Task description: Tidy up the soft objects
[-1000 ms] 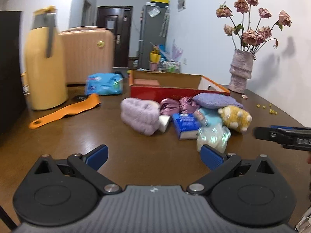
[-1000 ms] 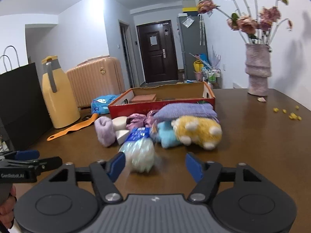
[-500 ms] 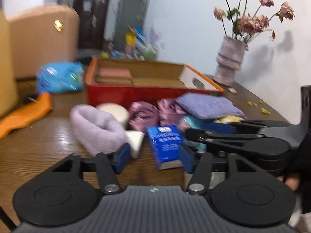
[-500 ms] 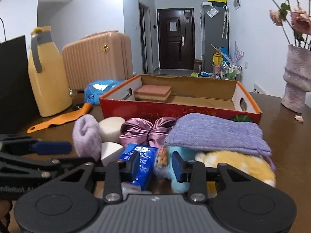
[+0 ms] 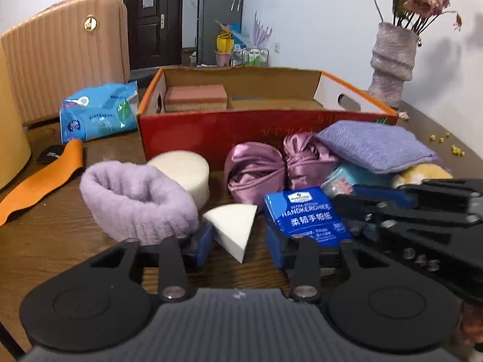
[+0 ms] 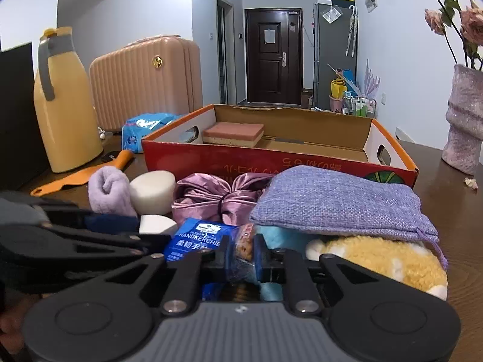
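Note:
A pile of soft things lies before a red cardboard box [image 5: 211, 132] that holds a pink sponge [image 5: 195, 96]. My left gripper [image 5: 238, 241] is open around a white wedge sponge [image 5: 232, 226], between a lilac fuzzy band [image 5: 132, 199] and a blue handkerchief pack [image 5: 305, 214]. My right gripper [image 6: 241, 259] is shut on a clear plastic packet [image 6: 244, 247], beside the handkerchief pack [image 6: 196, 241]. A purple pouch [image 6: 335, 202] lies on a yellow plush [image 6: 380, 259].
A round white sponge [image 5: 181, 169] and a pink satin bundle [image 5: 256, 169] lie in the pile. A yellow jug [image 6: 66, 105], an orange strap [image 5: 39, 181] and a blue wipes pack [image 5: 96, 114] are to the left. A vase [image 6: 465, 120] stands at the right.
Both grippers moved forward into the pile. The right one narrowed and shut on the plastic packet. The left one narrowed and now straddles the white wedge sponge.

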### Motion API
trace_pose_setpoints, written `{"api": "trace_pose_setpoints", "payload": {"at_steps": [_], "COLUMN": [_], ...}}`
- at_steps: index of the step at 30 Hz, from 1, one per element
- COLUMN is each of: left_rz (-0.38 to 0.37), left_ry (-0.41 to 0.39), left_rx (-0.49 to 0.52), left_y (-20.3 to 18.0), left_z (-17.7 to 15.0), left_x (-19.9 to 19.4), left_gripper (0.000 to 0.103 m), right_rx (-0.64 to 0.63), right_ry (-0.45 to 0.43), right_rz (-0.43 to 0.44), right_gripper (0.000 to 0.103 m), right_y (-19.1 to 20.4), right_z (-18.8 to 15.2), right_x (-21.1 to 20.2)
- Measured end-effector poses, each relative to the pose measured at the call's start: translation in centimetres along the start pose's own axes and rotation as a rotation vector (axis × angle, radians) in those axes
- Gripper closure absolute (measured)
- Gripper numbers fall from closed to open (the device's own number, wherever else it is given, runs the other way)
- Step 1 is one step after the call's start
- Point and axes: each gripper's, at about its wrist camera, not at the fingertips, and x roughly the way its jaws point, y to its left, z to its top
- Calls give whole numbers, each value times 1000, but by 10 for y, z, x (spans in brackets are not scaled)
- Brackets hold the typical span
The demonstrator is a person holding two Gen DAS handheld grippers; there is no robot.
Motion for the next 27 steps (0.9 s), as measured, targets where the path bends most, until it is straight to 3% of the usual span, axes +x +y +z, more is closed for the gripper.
{"api": "trace_pose_setpoints", "payload": {"at_steps": [3, 7, 16, 21, 27], "left_rz": [23, 7, -19, -38, -22], "left_ry": [-23, -47, -154, -204, -243], "left_rx": [5, -15, -13, -44, -37], "left_y": [-1, 0, -20, -29, -38], "left_z": [-1, -1, -22, -48, -70], "left_x": [-1, -17, -124, -192, -240], "left_gripper": [83, 85, 85, 84, 84], "right_rx": [14, 11, -15, -20, 24], "right_ry": [-8, -24, -138, -184, -204], "right_rz": [6, 19, 19, 36, 39], "right_gripper": [89, 89, 89, 89, 89], "right_y": [-4, -3, 23, 43, 50], "right_z": [-1, -1, -2, -23, -49], "right_x": [-6, -20, -117, -185, -237]}}
